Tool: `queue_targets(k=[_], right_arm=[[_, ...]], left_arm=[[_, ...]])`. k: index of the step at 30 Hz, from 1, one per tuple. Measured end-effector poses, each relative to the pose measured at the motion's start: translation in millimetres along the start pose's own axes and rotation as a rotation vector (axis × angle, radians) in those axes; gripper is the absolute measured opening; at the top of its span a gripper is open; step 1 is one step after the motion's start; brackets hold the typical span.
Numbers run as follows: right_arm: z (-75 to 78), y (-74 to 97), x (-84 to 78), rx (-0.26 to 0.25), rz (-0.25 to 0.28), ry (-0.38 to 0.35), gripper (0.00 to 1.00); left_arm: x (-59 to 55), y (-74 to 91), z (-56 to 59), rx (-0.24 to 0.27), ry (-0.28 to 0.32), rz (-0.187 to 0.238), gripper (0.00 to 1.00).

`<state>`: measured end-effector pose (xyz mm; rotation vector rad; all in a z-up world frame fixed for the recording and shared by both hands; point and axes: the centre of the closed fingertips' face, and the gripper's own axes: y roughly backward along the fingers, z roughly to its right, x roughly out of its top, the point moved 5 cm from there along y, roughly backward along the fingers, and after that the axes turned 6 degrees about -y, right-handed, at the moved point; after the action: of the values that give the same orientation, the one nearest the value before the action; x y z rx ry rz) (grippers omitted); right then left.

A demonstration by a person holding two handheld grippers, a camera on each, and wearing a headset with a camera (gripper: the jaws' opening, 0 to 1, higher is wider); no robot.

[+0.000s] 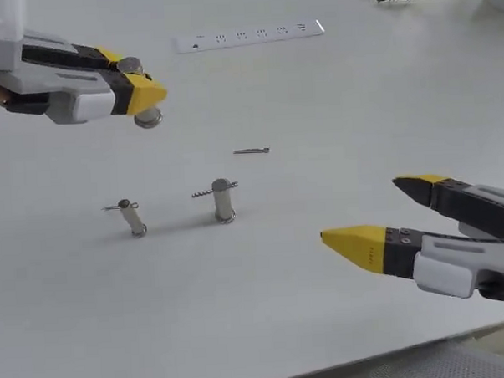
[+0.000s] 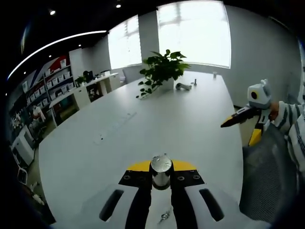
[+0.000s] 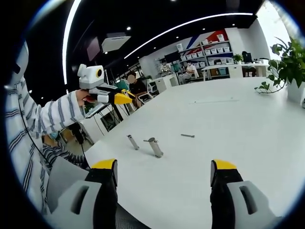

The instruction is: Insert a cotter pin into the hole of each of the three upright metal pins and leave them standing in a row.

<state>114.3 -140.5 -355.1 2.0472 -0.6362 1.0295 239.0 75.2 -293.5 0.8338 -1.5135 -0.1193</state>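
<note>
My left tongs [image 1: 150, 95] clamp a pin [image 2: 161, 167], cap clear in left gripper view; right tongs [image 1: 360, 209] gape, loose cotter pin [image 1: 251, 150] beyond.

The white table [image 1: 339, 269] carries a metal pin [image 1: 134, 218] standing almost under the left gripper [image 1: 144, 93] and a second metal pin [image 1: 224, 200] between the two grippers, each with a cotter pin through its head. A loose cotter pin [image 1: 251, 150] lies just beyond. A power strip [image 1: 249, 36] lies far ahead of the right gripper [image 1: 359, 208].
</note>
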Motion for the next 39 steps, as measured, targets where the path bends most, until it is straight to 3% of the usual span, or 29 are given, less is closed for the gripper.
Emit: queue_targets(k=[6,12,20,21,32,39], right_arm=[[-4.5,-0.9,4.2,0.024,0.017,0.010,0.81],[-6.7,-2.3,6.9,0.040,0.011,0.029,0.84],[-12.0,-5.9,4.0,0.073,-0.024,0.059,0.92],[-12.9,-6.3,3.9,0.077,-0.026,0.062,0.93],[-11.2,-9.7,-1.3,0.070,-0.060,0.087,0.98],[-11.1,-13.0,-6.1,0.065,-0.081,0.086,0.98]], left_arm=[[-17.7,-1.5,34.4,-0.056,0.059,0.002,0.10],[-34.9,-6.0,59.8,-0.079,0.111,-0.019,0.10],[-51.2,-20.2,81.1,-0.104,0.105,-0.062,0.10],[-49.2,-23.7,92.2,-0.111,0.109,-0.068,0.10],[-75.3,-35.4,111.7,-0.120,0.105,-0.116,0.10],[-85.7,-42.5,116.4,-0.116,0.092,-0.120,0.10]])
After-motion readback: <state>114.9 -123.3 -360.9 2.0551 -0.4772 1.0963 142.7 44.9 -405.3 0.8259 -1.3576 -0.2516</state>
